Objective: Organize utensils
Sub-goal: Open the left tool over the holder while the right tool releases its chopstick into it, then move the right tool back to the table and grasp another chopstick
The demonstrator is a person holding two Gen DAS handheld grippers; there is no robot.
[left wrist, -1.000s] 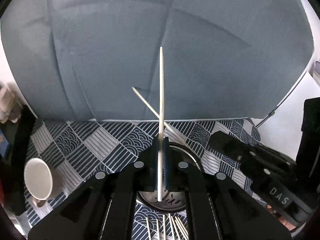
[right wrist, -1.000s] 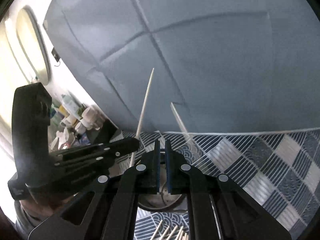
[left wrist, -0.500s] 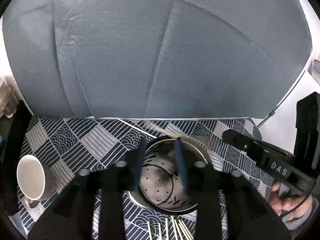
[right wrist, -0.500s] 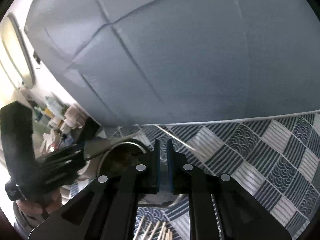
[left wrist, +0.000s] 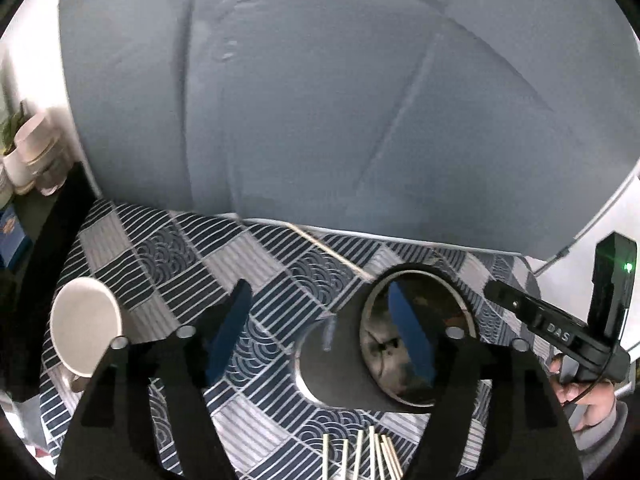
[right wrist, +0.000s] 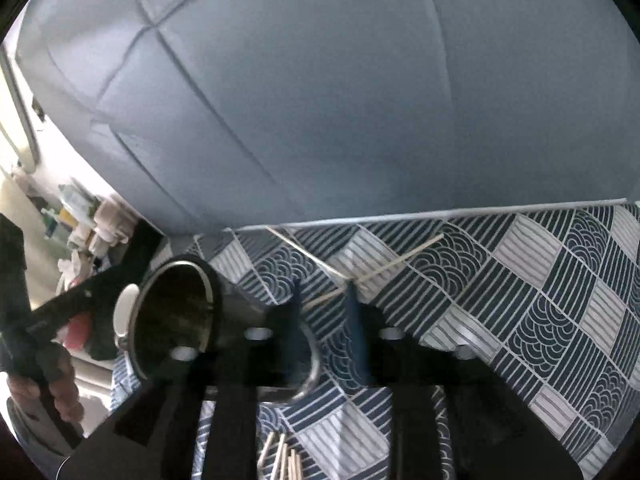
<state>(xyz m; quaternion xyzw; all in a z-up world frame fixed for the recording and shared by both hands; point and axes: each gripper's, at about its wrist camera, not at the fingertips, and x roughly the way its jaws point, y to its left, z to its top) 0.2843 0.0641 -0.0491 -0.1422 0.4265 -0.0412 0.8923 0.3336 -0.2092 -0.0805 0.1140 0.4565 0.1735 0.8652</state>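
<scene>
1 second ago my left gripper (left wrist: 320, 292) was clamped on a stick stood up over the holder (left wrist: 320, 368). Now its fingers are spread wide and hold nothing. The holder was upright half a second ago and is now tipped hard over. From the left wrist its mouth faces the camera, and my right-hand blue pad shows through the rim. I cannot tell whether that finger is hooked inside it or only sits behind it.

My right gripper (right wrist: 324, 286) was pressed together and has come partly apart. The near end of 1 stick (right wrist: 400, 260) lies between its tips, not pinched as far as I can see.

I judge this a setback. No stick is in the holder, and it needs righting before anything else goes in.

The right wrist shows both loose sticks. They lie crossed on the cloth (right wrist: 540, 280) past the holder, the 2nd (right wrist: 304, 254) running toward the cloth's far edge. The left wrist shows only that 2nd one. It alone shows the white mug (left wrist: 86, 324) on its side, well to the left. Both views catch the ends of the waiting bundle (left wrist: 360, 456) at the bottom edge, near the holder.
</scene>
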